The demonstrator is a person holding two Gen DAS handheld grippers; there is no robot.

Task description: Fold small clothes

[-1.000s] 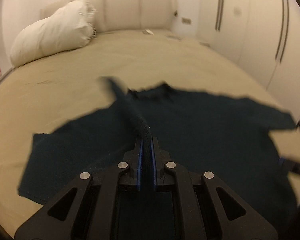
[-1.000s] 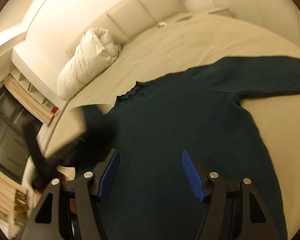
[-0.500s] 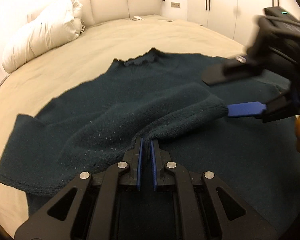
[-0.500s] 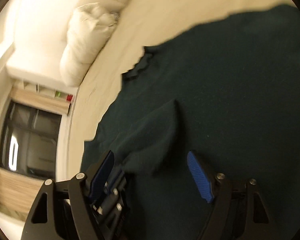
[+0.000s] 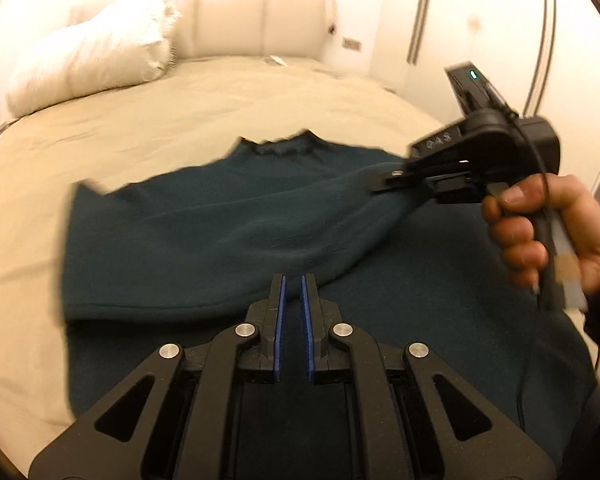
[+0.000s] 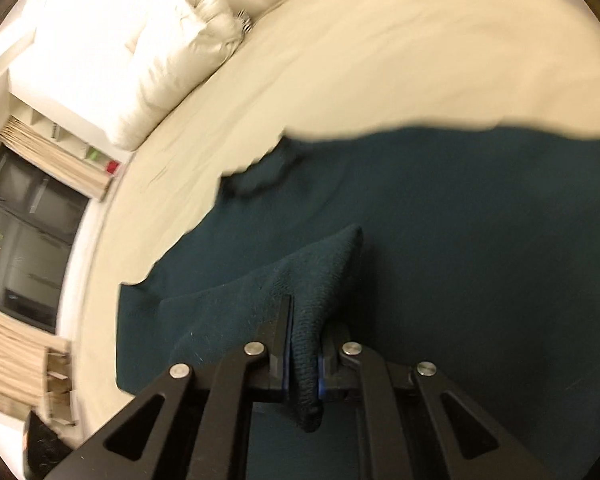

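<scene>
A dark teal sweater (image 5: 228, 232) is seen spread on a beige bed (image 5: 180, 120), its collar turned toward the padded headboard (image 5: 260, 20), as a sleeve fold is judged to be under way. At the sweater's left, a white duvet bundle (image 5: 92, 60) is propped against the headboard, well apart from the garment. Nearest the lens, at the sweater's lower middle, the left gripper (image 5: 292, 284) is held with its blue pads drawn nearly together; knit bunches right at its tips, but whether cloth is actually pinched there cannot be told. To the sweater's right, the right gripper (image 6: 302, 344) is gripped in a person's hand (image 5: 540, 232), and its jaws, having just been closing, are now clamped on the sleeve (image 6: 300, 300), whose cuff end hangs down between the pads. The sleeve is lifted across the sweater's body, apparently so that it can be laid inward for a narrower fold. No containers are visible on the bed; shelves (image 6: 60, 128) beyond the bed's far-left edge are too blurred for their contents to be made out.
</scene>
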